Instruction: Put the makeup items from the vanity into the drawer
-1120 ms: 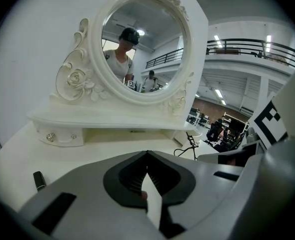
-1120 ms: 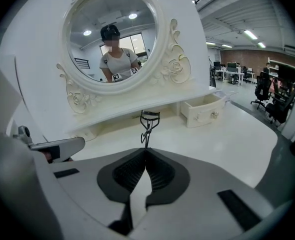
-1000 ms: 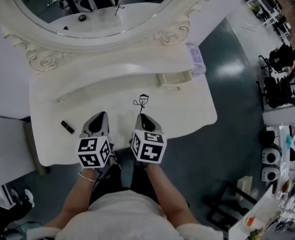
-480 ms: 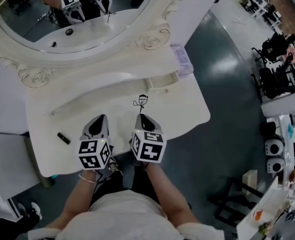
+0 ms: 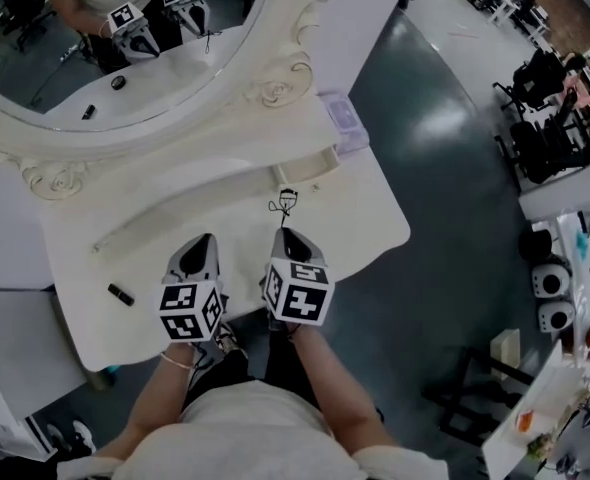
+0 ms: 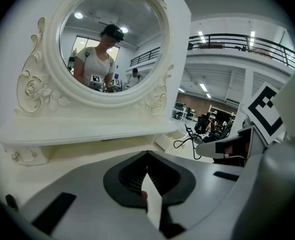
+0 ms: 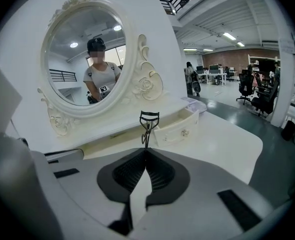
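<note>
Jaws of our right gripper (image 7: 146,150) clamp the eyelash curler (image 7: 148,123), which sticks out toward 12 o'clock; our left gripper (image 6: 147,156) is closed tight, empty.

Glossy grey floor (image 5: 445,198), black office chairs (image 5: 550,148) far right

The eyelash curler (image 7: 148,125) is thin black metal. It stands upright, curved head on top, with its handles pinched in the closed right claw (image 7: 146,151), clear of the surface (image 5: 360,230). The drawer (image 7: 179,127) is white with a small knob. It stands pulled partway out at the back right of the surface, just beyond the curler. A short black tube (image 5: 121,294) lies flat near the surface's left edge, well apart from both.
</note>
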Demonstrator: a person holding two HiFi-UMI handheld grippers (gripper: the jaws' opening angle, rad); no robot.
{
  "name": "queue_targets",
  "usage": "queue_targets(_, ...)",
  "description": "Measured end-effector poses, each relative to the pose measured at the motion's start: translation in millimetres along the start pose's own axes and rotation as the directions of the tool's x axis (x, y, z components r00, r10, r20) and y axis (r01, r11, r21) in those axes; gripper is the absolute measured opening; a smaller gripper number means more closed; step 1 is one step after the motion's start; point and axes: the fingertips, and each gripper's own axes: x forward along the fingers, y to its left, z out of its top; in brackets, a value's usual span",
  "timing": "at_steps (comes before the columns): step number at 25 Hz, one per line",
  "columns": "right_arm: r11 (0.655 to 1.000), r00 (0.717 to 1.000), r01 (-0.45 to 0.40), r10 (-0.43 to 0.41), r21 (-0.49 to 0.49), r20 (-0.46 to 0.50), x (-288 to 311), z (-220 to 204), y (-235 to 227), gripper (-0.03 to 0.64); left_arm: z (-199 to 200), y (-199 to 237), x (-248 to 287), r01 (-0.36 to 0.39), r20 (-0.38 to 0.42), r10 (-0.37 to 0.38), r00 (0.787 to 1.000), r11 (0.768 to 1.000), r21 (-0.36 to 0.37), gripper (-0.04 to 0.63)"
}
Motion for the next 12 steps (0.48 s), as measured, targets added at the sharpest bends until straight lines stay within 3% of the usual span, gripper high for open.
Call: queue_targets(12, 0.998, 1.000, 0.004, -0.006, 0.071, 0.030, 19, 35, -33, 0.021, 23, -29, 40, 0.038, -0.014, -0.037, 0.999, 0.998, 0.054, 0.003)
